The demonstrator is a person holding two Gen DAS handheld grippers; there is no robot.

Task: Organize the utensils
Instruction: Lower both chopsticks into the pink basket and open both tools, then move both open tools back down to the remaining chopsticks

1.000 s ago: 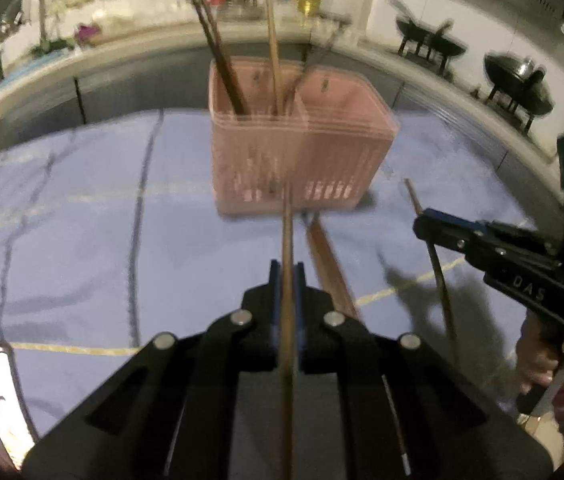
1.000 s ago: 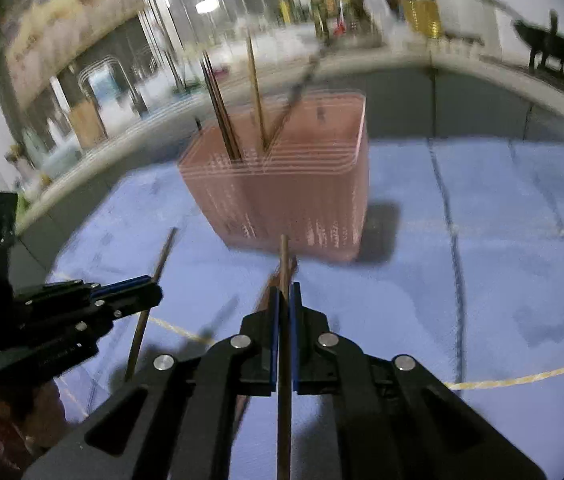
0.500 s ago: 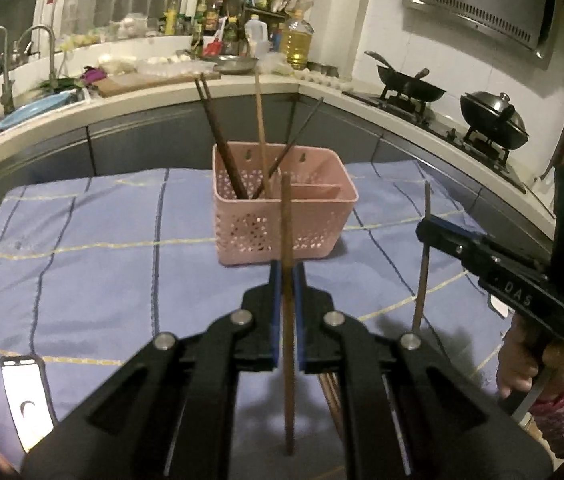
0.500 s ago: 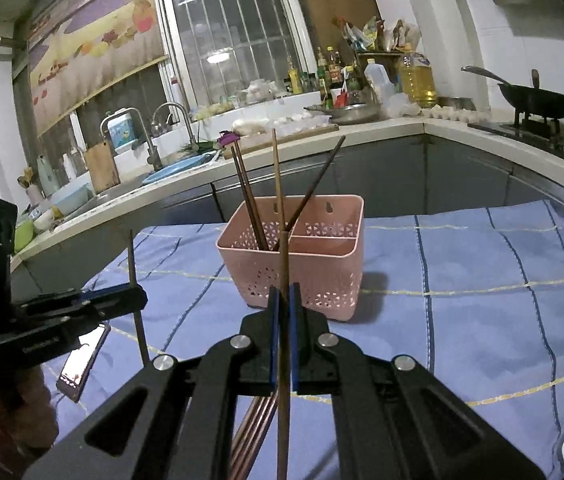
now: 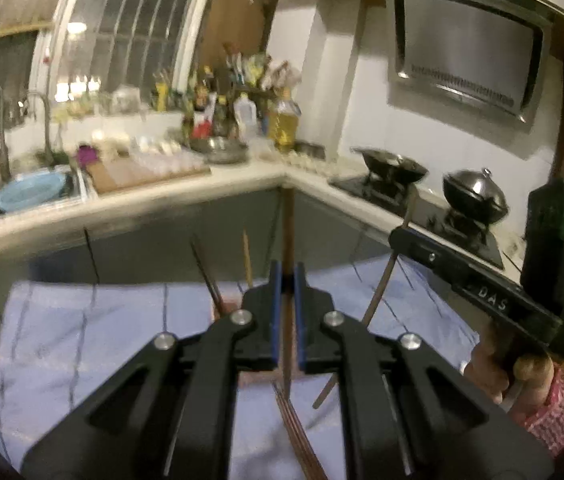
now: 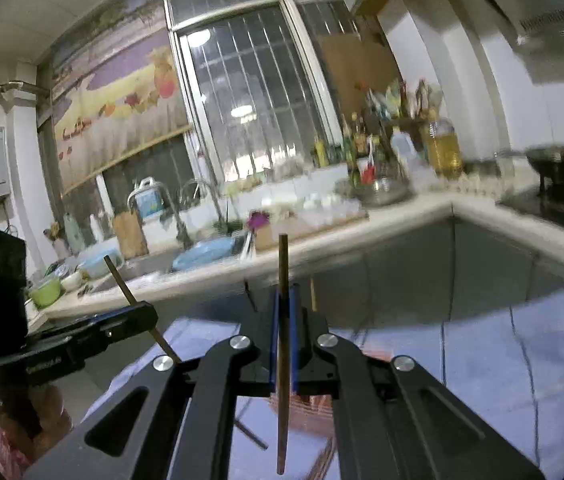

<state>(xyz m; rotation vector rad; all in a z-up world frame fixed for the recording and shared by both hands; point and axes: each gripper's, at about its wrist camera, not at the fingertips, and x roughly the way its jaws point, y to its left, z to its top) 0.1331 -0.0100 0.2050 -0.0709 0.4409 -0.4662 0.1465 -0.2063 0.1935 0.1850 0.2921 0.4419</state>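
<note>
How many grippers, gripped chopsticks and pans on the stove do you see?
Grippers: 2, left gripper and right gripper
Gripped chopsticks: 2, left chopstick and right chopstick
Pans on the stove: 2, open wok and lidded wok
Total: 6

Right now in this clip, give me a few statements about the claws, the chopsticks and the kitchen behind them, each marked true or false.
1. The left claw is shut on a chopstick. True.
2. The right claw is open and holds nothing. False: it is shut on a chopstick that stands about upright.
3. More chopsticks lie on the blue cloth. True.
4. The cloth is plain red. False: it is blue with thin stripes.
5. A lidded black pot sits on the stove. True.
</note>
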